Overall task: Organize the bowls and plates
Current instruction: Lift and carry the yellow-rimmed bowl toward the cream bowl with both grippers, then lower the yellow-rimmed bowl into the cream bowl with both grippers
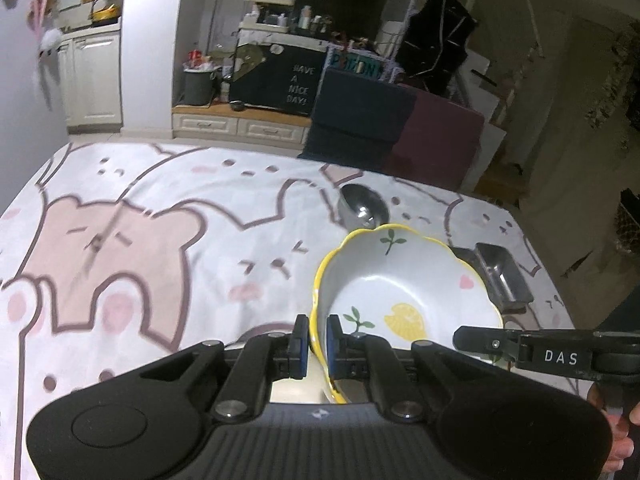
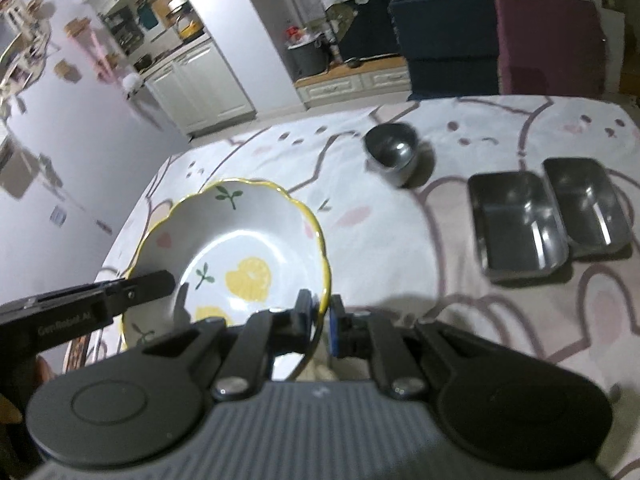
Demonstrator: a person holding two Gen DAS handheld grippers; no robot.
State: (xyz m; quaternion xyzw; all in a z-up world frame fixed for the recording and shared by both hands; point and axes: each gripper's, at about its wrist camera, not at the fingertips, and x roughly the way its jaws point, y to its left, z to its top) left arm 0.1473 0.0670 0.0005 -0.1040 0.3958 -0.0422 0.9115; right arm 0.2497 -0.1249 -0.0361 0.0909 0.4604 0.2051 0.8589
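Here I carry the yellow-rimmed bowl (image 2: 236, 256) above the tablecloth (image 1: 160, 240), my left gripper (image 1: 317, 350) clamped on its rim at the bowl's nine o'clock and my right gripper (image 2: 319, 322) clamped at three o'clock. To do this well, I judge I should keep both wrists level and moving together so the rim does not twist. I would set it down clear of the steel bowl (image 2: 392, 152) at twelve o'clock and the two steel trays (image 2: 520, 228) at two o'clock.

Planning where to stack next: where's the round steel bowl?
In the right wrist view the round steel bowl sits far on the table, left of two steel trays, beyond the ceramic bowl.
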